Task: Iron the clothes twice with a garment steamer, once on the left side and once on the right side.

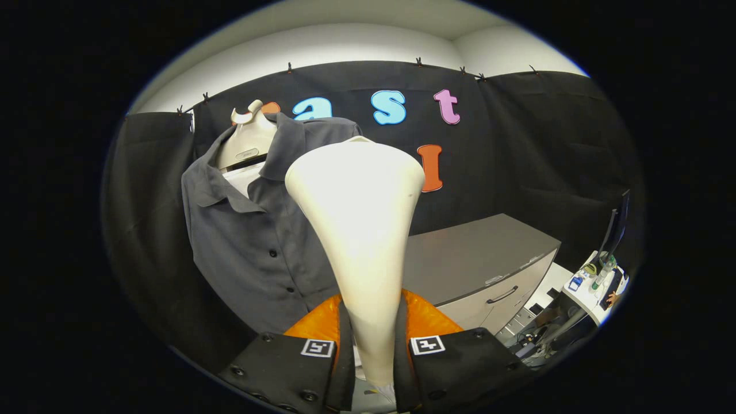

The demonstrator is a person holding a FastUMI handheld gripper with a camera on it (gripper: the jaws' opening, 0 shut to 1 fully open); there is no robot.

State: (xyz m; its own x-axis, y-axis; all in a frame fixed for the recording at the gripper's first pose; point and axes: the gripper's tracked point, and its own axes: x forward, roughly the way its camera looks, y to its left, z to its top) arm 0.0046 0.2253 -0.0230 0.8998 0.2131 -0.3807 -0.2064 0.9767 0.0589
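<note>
Tongs (371,351) are gripping one cream garment steamer (359,230) by its thin neck. Both black fingers (287,368) are pressing on it, one on each side. Each finger is wearing one small black-and-white square tag, so two tags are showing. Orange padding (313,325) is peeking out behind the fingers, on both sides of the neck.

From the fingers, the steamer is rising and growing wide at its head, and that head is tilting toward the clothes.

One grey shirt (253,241) is hanging ahead of the tongs and a bit to the left, just past the steamer head. It is sitting on one pale dummy (250,141), with the dummy's neck sticking out of the open collar. Something white is showing inside the collar. Three dark buttons are running down the shirt front. Whether the steamer head is touching the shirt is hard to tell.

One grey cabinet (477,259) is standing ahead of the tongs to the right, beyond the steamer. It is showing one drawer with one dark handle.

Farther right, well away from the tongs, one small white tabletop (598,287) is carrying some little things, too small to count. One looks like a green-topped bottle. One dark screen (618,227) is standing beside them.
</note>
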